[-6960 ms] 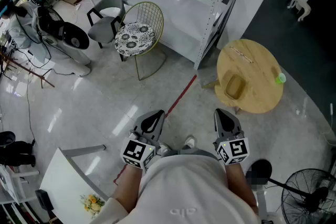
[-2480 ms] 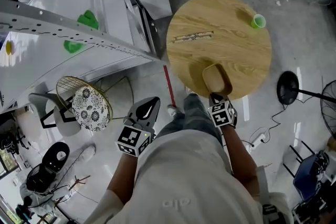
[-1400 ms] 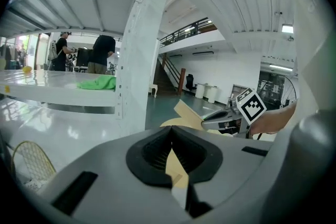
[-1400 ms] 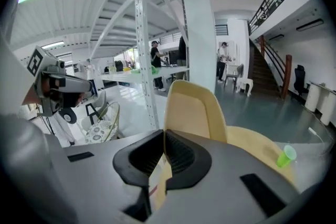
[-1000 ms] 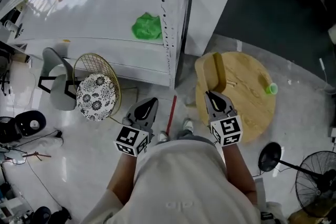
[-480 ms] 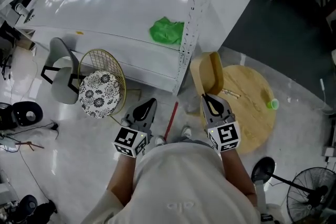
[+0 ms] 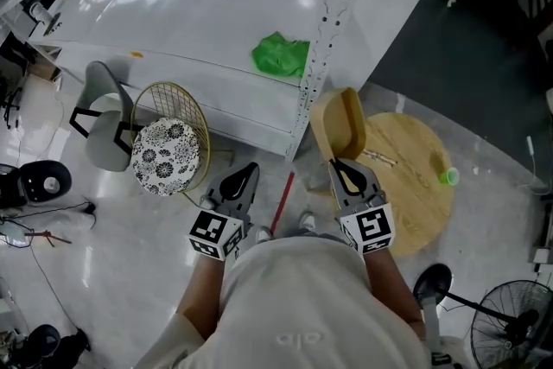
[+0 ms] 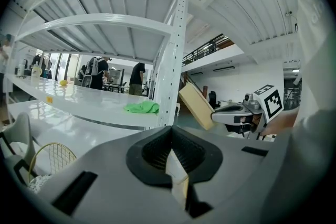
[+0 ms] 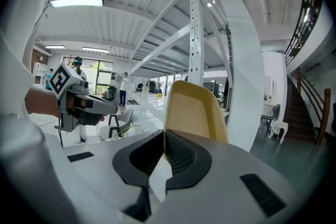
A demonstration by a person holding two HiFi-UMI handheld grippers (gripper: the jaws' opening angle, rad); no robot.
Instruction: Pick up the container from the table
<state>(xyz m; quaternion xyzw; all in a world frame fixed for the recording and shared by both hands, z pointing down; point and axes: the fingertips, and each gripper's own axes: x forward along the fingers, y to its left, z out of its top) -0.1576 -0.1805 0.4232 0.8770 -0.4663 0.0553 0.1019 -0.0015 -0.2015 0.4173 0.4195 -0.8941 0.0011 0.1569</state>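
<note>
The container [image 7: 339, 124] is a shallow tan-yellow tray, held on edge in the air above the near rim of the round wooden table [image 7: 415, 177]. My right gripper [image 7: 340, 162] is shut on its lower rim. In the right gripper view the container [image 9: 194, 110] stands upright out of the closed right gripper [image 9: 164, 136]. My left gripper [image 7: 249, 171] hangs to the left over the floor, shut with nothing in it. In the left gripper view the left gripper [image 8: 171, 128] has its jaws together, and the container [image 8: 196, 106] shows tilted at the right.
A small green cup [image 7: 448, 177] and a thin stick stand on the table. A white shelf rack with a green cloth [image 7: 281, 54] lies ahead. A wire chair [image 7: 171, 147] and a grey chair [image 7: 104, 130] are at the left, a floor fan [image 7: 510, 315] at the lower right.
The container lay on the table seven seconds ago; now it hangs in my right gripper. Over the last second both grippers rose a little and the shelf rack came nearer.
</note>
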